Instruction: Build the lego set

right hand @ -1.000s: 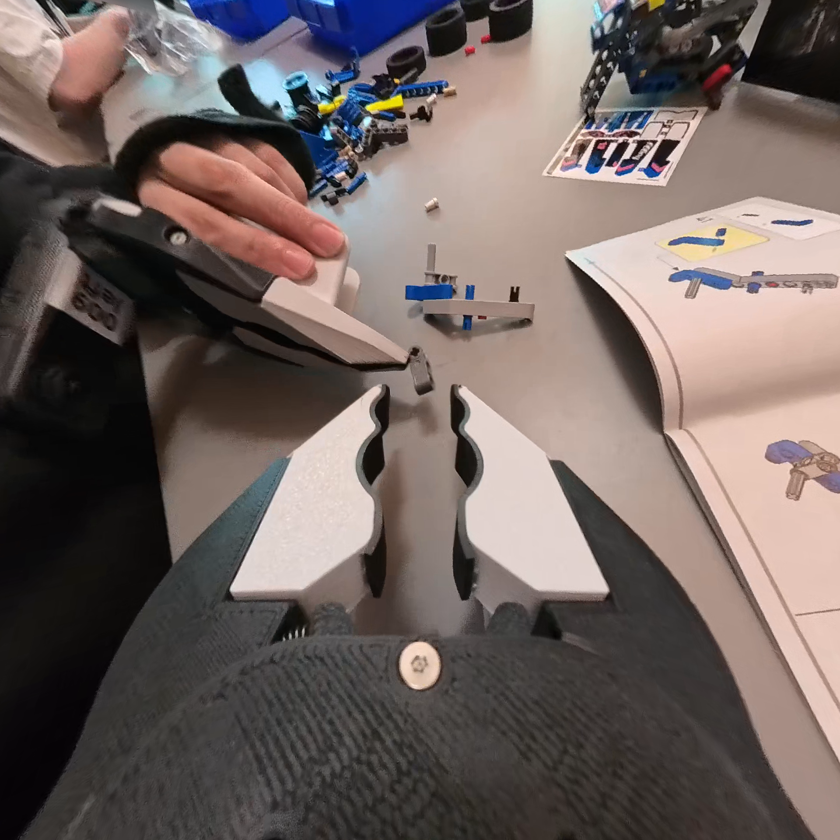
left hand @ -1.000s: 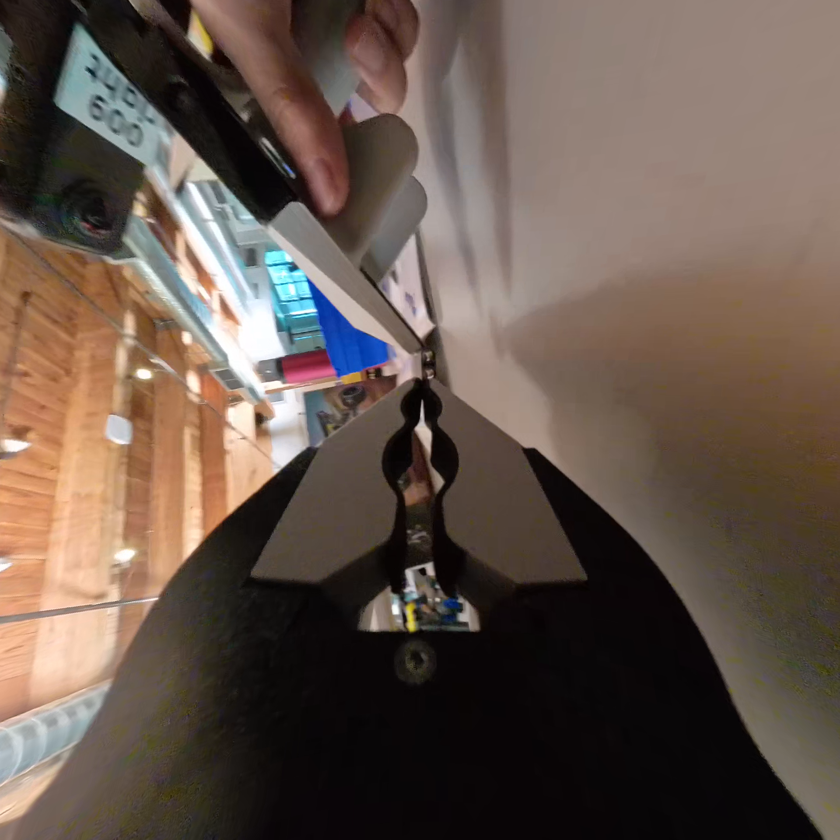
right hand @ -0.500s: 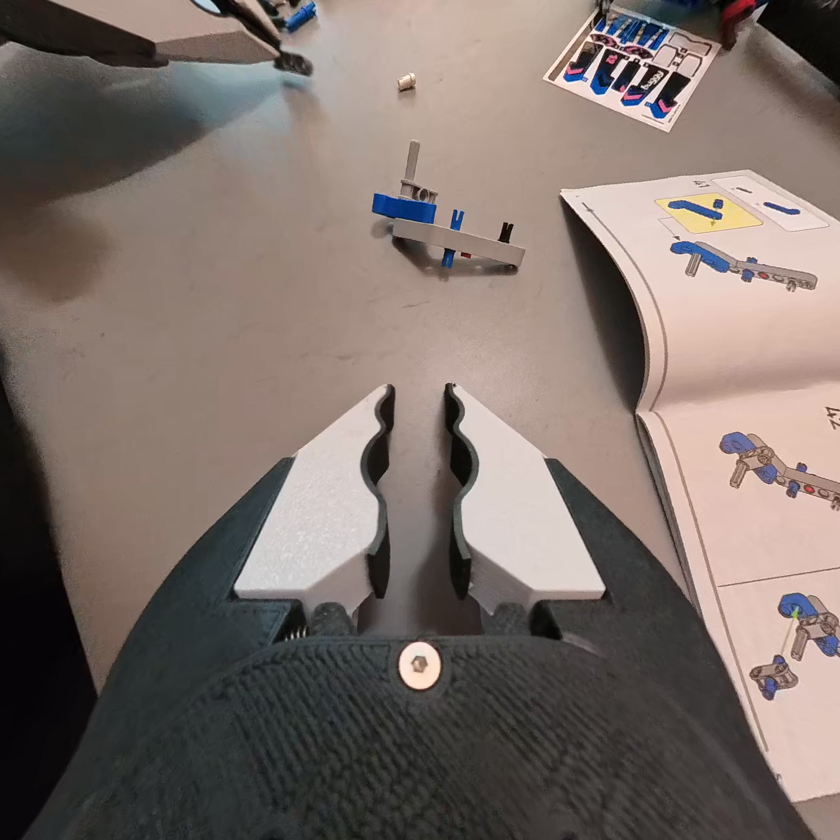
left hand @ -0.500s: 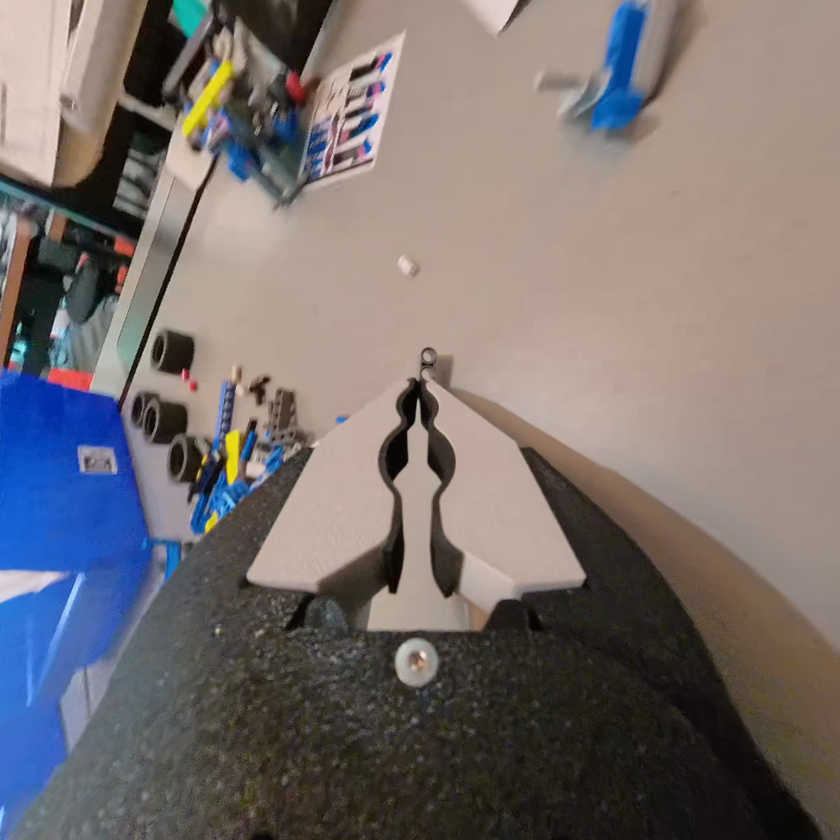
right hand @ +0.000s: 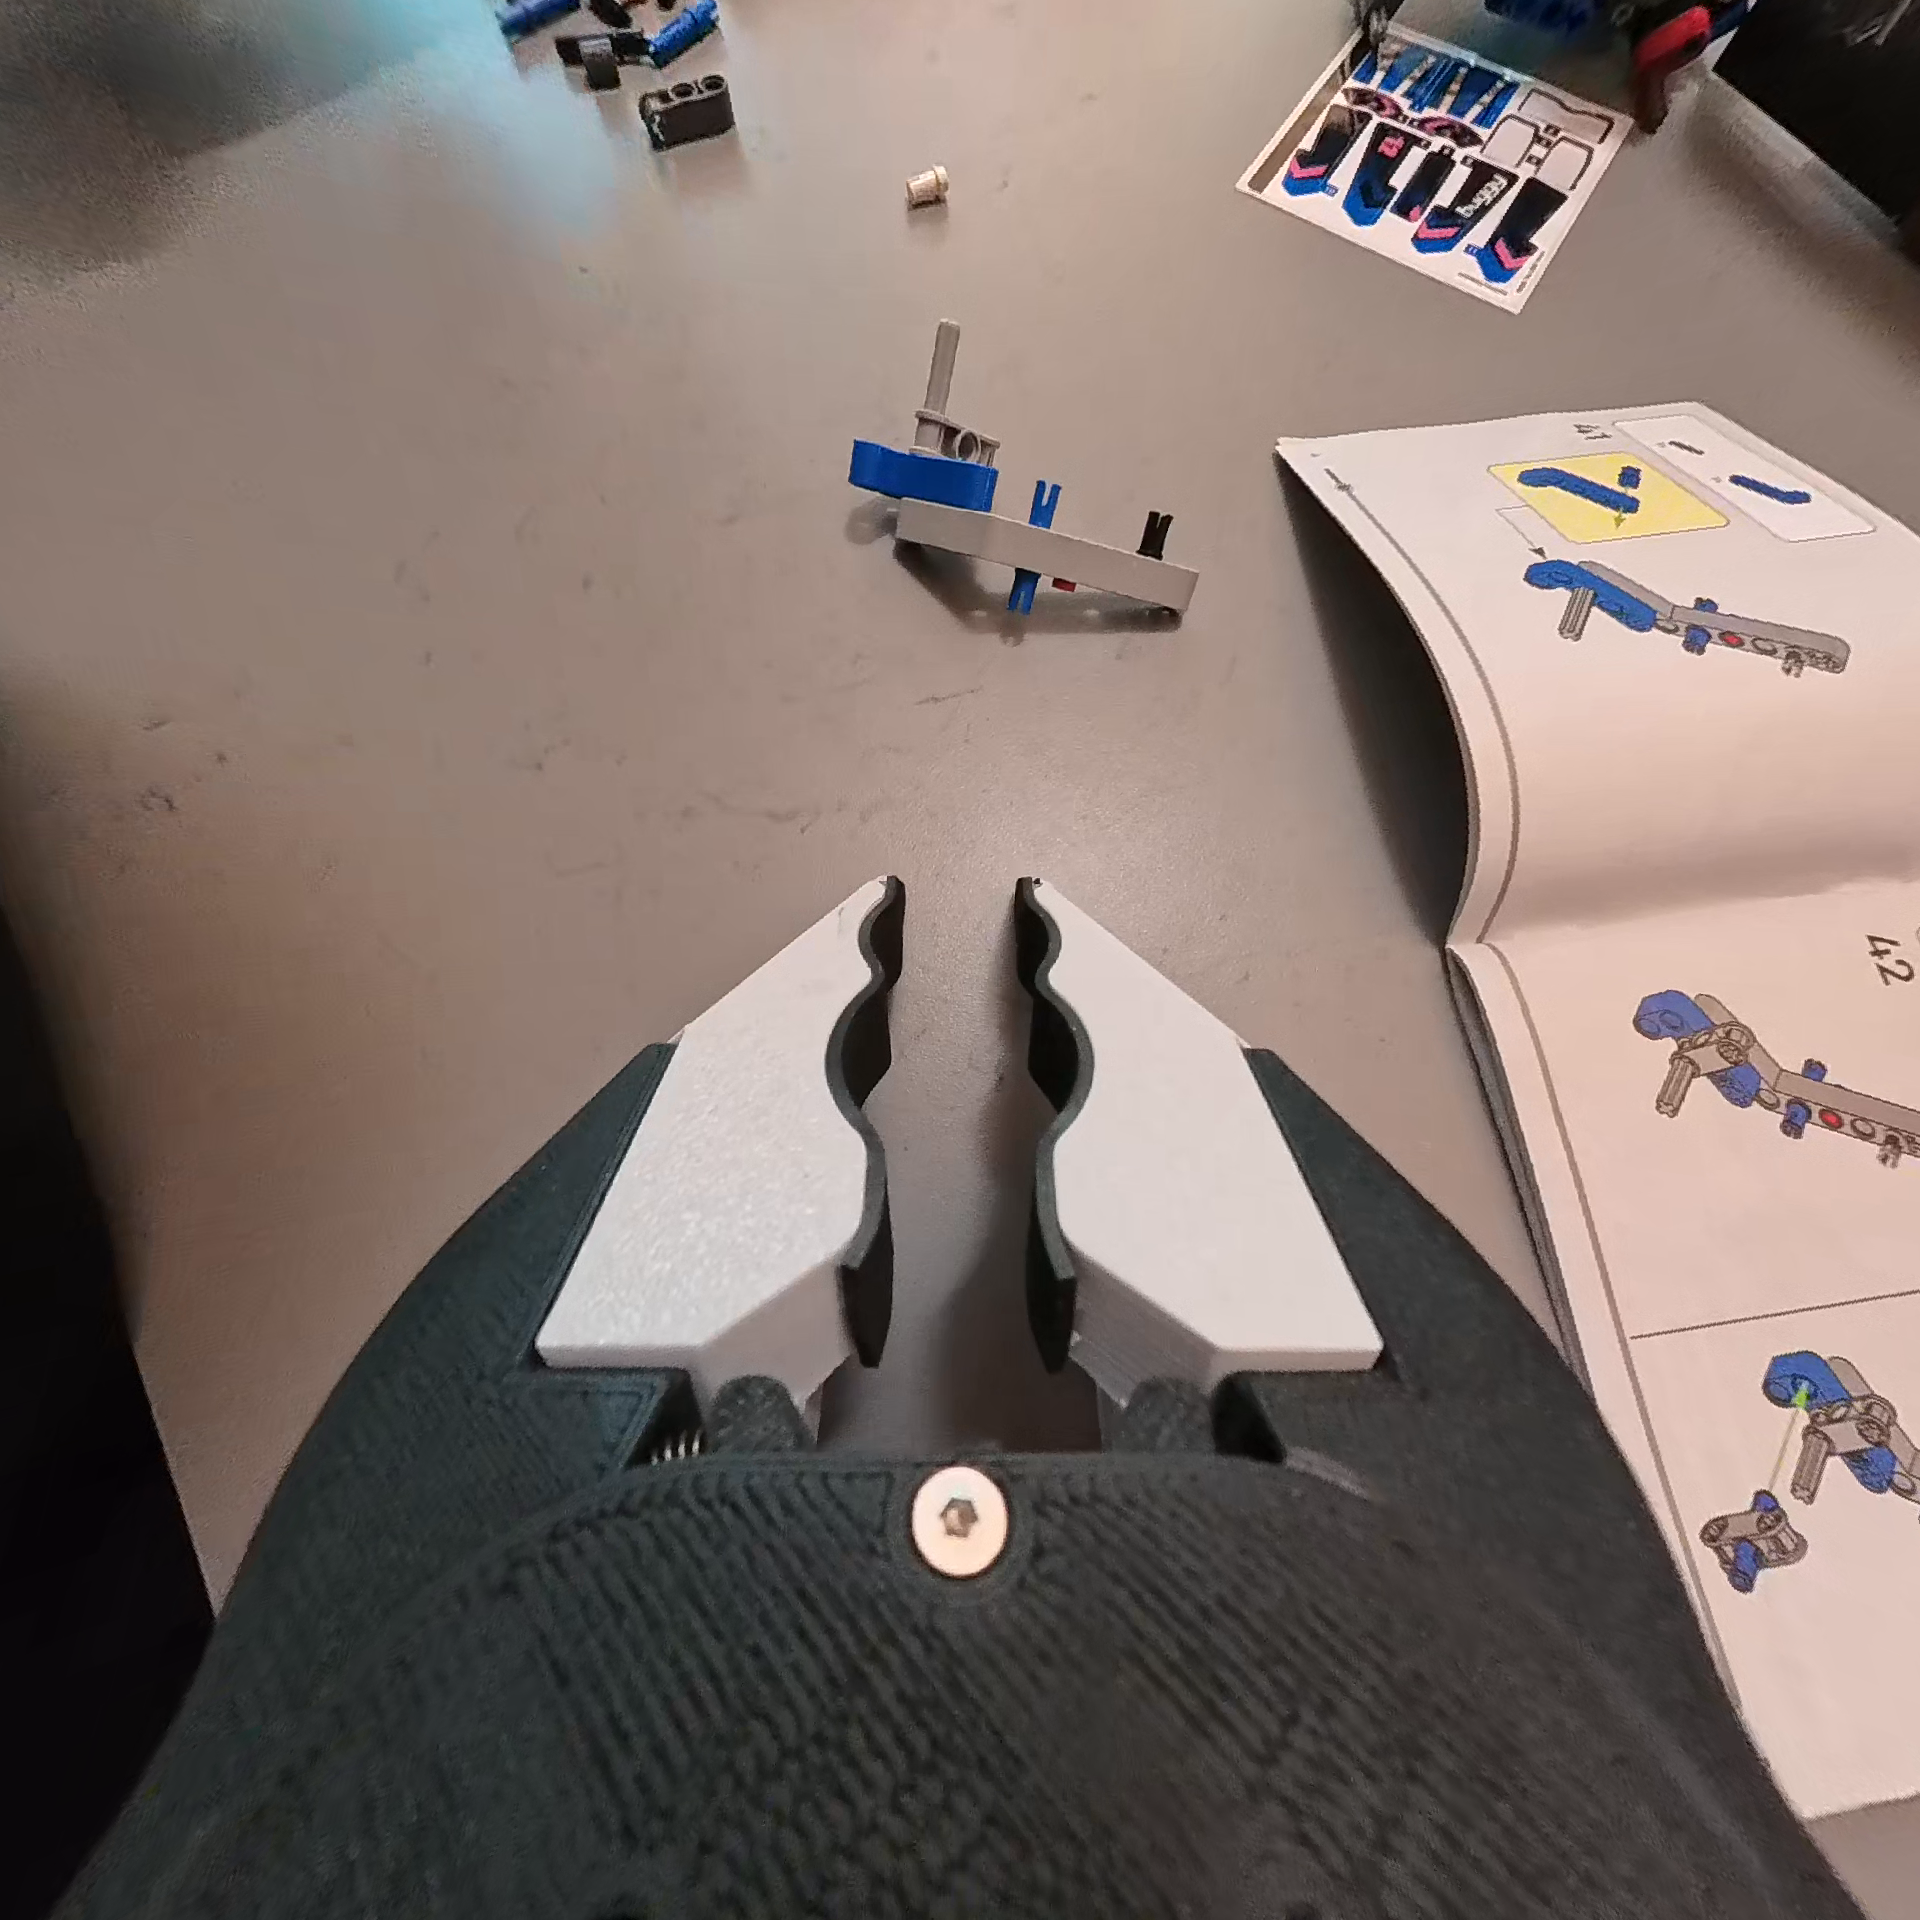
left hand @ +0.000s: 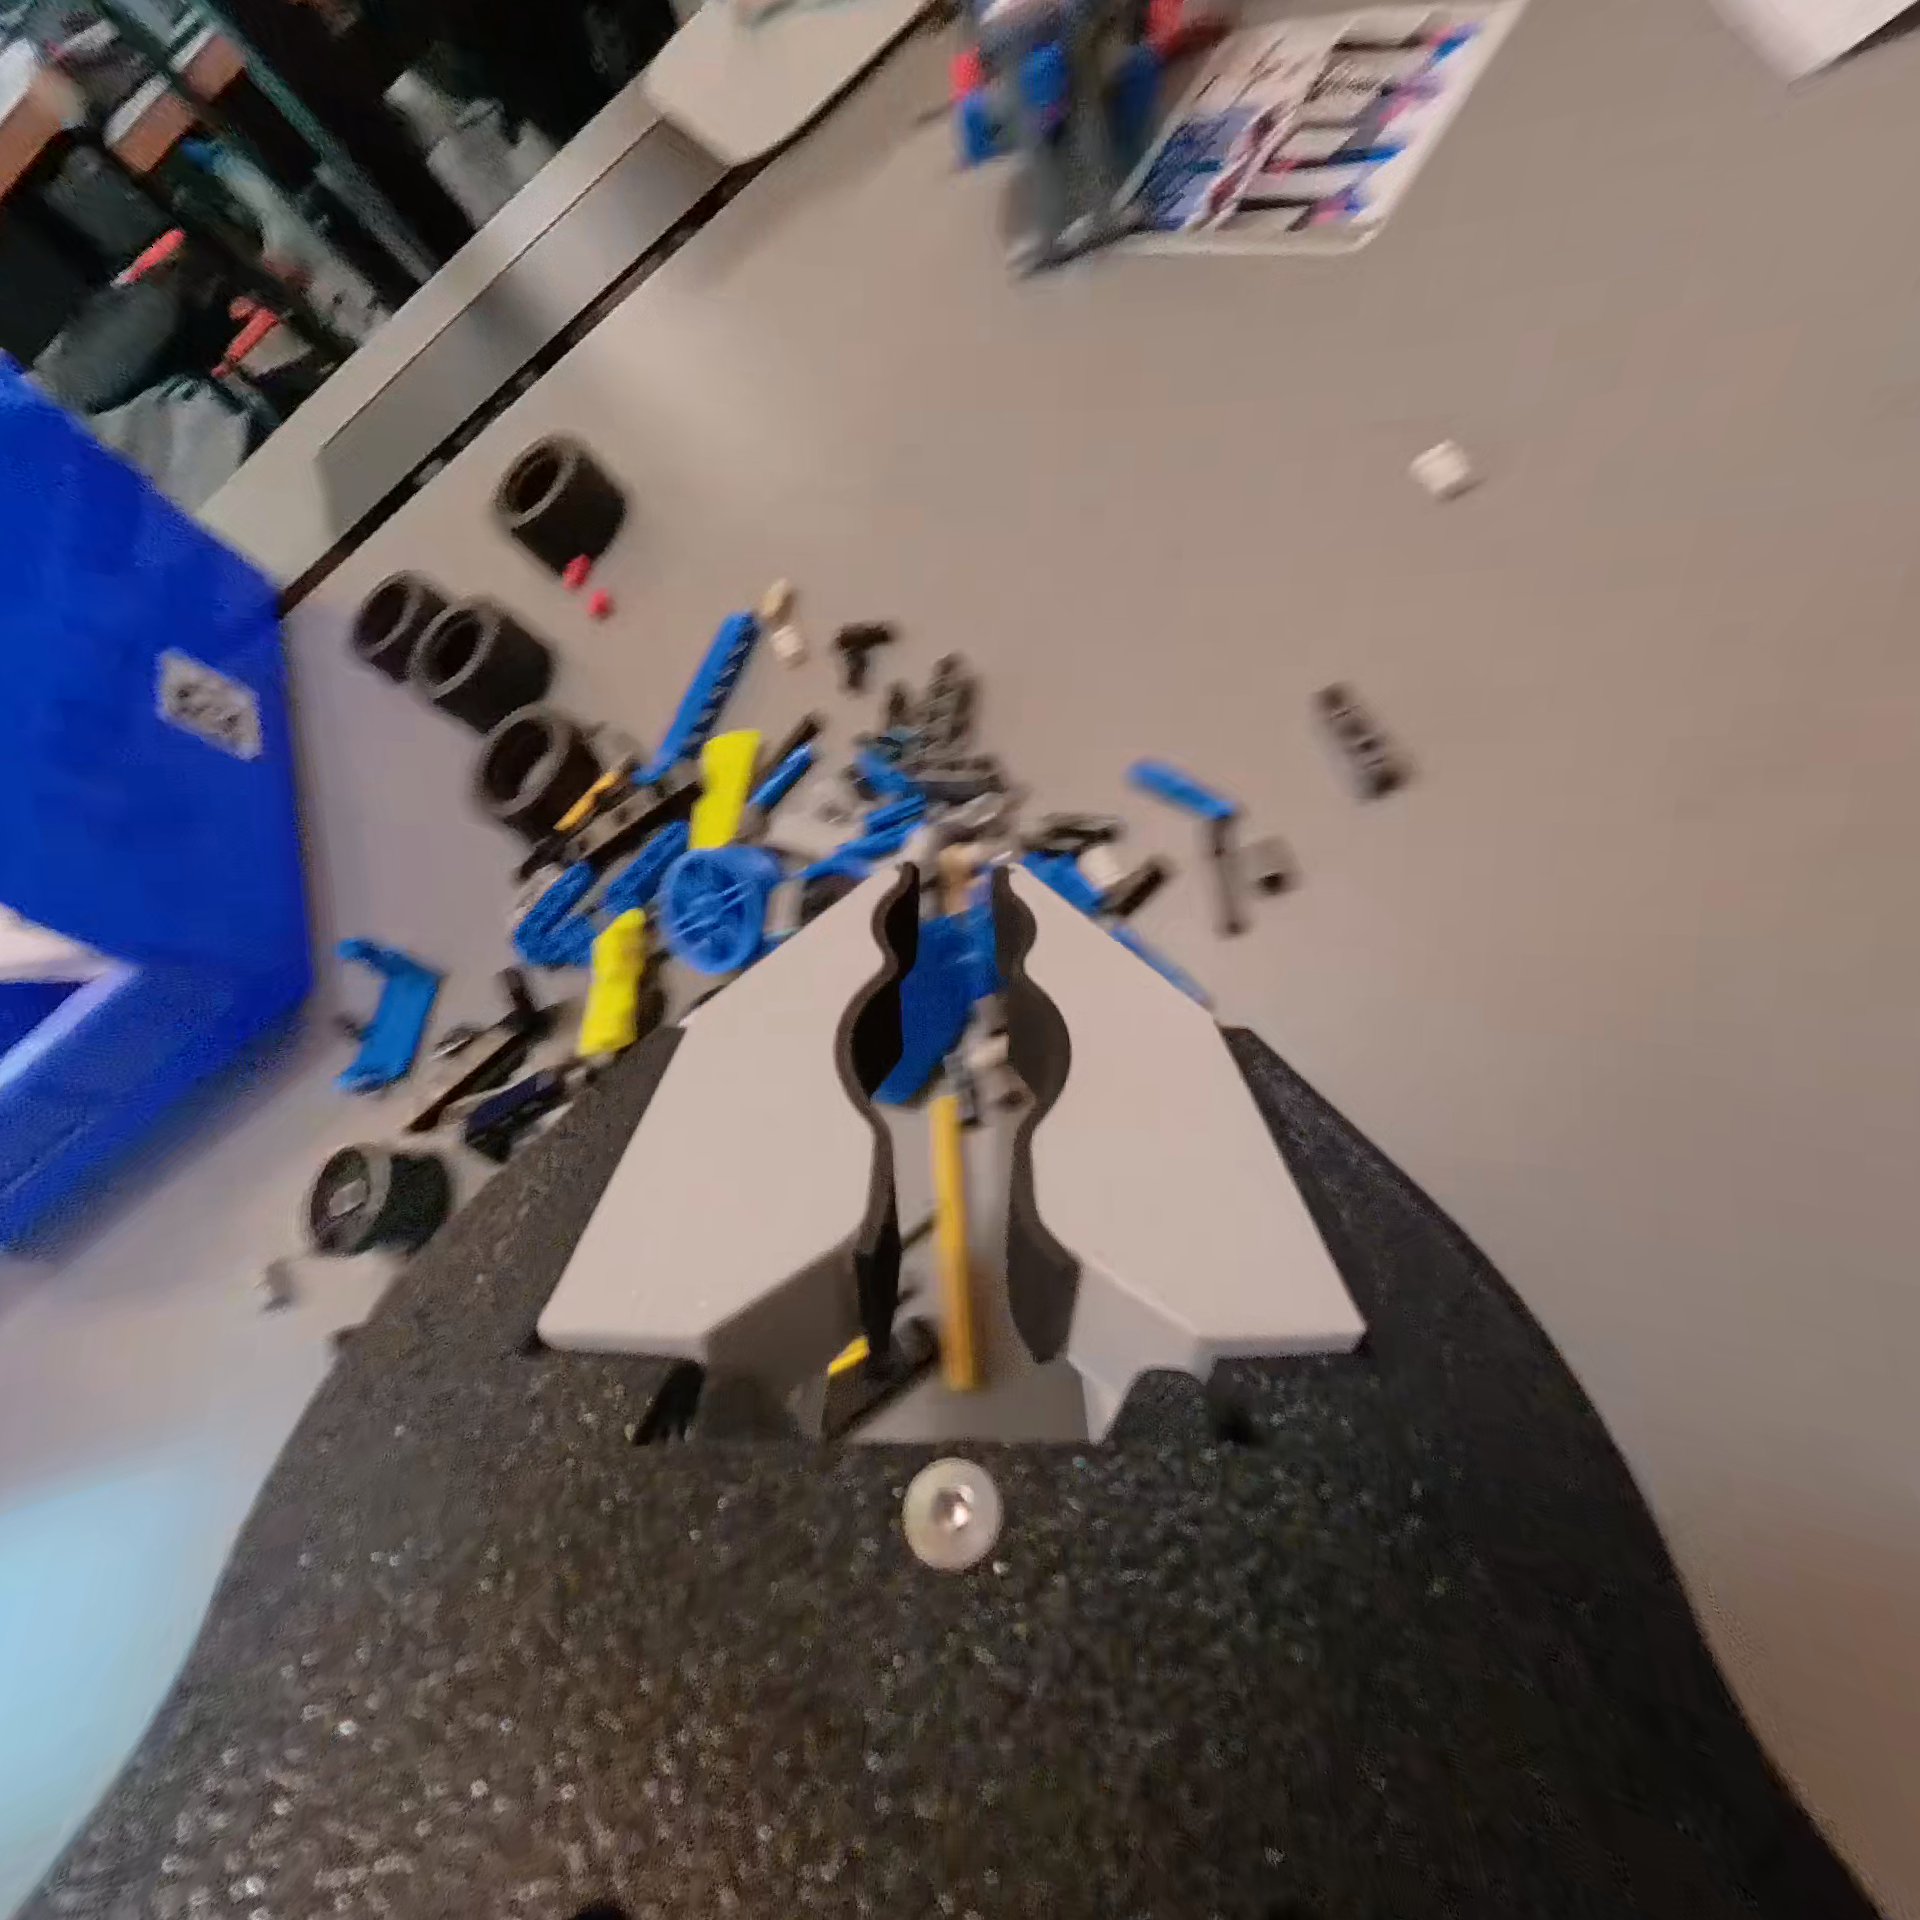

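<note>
The left gripper [left hand: 951,883] hangs over the messy pile of lego pieces [left hand: 790,852], jaws apart and empty. The right gripper [right hand: 958,883] waits near the small grey and blue build [right hand: 1023,520], jaws apart too. Pieces lie so close together that the left one might grab the wrong piece.

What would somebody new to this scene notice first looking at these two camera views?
Probably the scattered pile of loose lego pieces, mostly blue with some yellow and black, just ahead of the left gripper, with black tyres and a blue bin to its left. In the right wrist view, a small grey and blue sub-assembly lies alone on the grey table ahead of the open right gripper, with the open instruction booklet to its right.
</note>
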### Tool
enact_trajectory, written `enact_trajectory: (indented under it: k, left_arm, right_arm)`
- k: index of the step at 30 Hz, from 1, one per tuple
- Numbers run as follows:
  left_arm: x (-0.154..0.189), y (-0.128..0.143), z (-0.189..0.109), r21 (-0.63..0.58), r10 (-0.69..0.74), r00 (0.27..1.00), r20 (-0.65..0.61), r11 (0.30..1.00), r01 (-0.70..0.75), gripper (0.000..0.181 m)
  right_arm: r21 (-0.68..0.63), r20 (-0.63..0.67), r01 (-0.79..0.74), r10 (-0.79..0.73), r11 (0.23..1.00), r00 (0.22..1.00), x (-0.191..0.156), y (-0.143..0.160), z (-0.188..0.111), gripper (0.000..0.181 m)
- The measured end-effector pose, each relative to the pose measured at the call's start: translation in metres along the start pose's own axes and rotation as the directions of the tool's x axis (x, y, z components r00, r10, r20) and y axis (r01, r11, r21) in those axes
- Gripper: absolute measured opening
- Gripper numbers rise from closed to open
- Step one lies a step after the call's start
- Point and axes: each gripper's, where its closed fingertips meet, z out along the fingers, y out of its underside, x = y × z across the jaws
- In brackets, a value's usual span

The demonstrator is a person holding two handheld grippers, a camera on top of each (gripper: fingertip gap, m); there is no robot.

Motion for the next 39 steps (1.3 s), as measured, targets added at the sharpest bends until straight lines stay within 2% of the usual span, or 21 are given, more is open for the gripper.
enact_trajectory:
  k: [4, 8, 11, 13, 15, 18, 20, 26, 30, 33, 35, 39]
  left_arm:
    - [-0.026, 0.023, 0.009, -0.085, 0.037, 0.998, 0.044, 0.996, -0.033, 0.014]
    - [-0.048, 0.035, 0.008, -0.135, 0.077, 0.991, 0.108, 0.989, -0.063, 0.013]
    - [-0.073, 0.039, 0.003, -0.139, 0.032, 0.984, 0.175, 0.990, -0.007, 0.011]
    - [-0.082, 0.030, 0.001, -0.082, -0.018, 0.986, 0.166, 0.996, 0.032, 0.010]
    - [-0.076, 0.015, 0.004, -0.012, -0.055, 0.994, 0.096, 0.998, 0.056, 0.010]
    - [-0.053, 0.022, 0.020, -0.111, -0.040, 0.999, -0.031, 0.993, 0.036, 0.009]
    - [-0.043, 0.027, 0.029, -0.146, -0.029, 0.998, -0.055, 0.989, 0.021, 0.005]
    - [-0.026, 0.011, 0.037, -0.075, -0.028, 0.994, -0.102, 0.997, 0.020, 0.007]
    - [-0.052, 0.006, 0.034, -0.048, -0.039, 0.998, -0.049, 0.998, 0.037, 0.006]
    - [-0.087, 0.006, 0.031, -0.037, -0.084, 0.996, -0.004, 0.996, 0.083, 0.007]
    - [-0.111, 0.014, 0.033, -0.075, -0.097, 0.995, 0.013, 0.992, 0.098, 0.007]
    - [-0.135, 0.028, 0.050, -0.148, -0.080, 0.994, -0.079, 0.987, 0.068, 0.009]
  right_arm:
    - [0.000, 0.003, -0.005, 0.005, 1.000, 1.000, 0.000, 0.000, 0.000, 0.020]
    - [0.000, -0.002, 0.001, -0.001, 1.000, 1.000, 0.000, 0.000, 0.000, 0.020]
    - [0.000, 0.001, -0.003, 0.003, 1.000, 1.000, 0.000, 0.000, 0.000, 0.020]
    - [0.000, 0.003, -0.011, 0.011, 1.000, 1.000, 0.001, 0.000, 0.000, 0.019]
    - [0.000, 0.001, -0.018, 0.018, 1.000, 1.000, 0.002, 0.000, 0.000, 0.017]
    - [0.000, 0.002, -0.022, 0.022, 1.000, 1.000, 0.002, 0.000, 0.000, 0.017]
    - [0.000, 0.000, -0.020, 0.020, 1.000, 1.000, 0.002, 0.000, 0.000, 0.016]
    - [0.000, -0.003, -0.016, 0.016, 1.000, 1.000, 0.002, 0.000, 0.000, 0.016]
    - [0.000, -0.001, -0.020, 0.020, 1.000, 1.000, 0.002, 0.000, 0.000, 0.016]
    - [-0.001, -0.001, -0.026, 0.026, 1.000, 1.000, 0.003, 0.000, 0.000, 0.015]
    - [0.000, 0.000, -0.031, 0.031, 1.000, 1.000, 0.003, 0.000, 0.000, 0.014]
    - [0.000, 0.005, -0.041, 0.041, 0.999, 0.999, 0.003, 0.000, 0.000, 0.013]
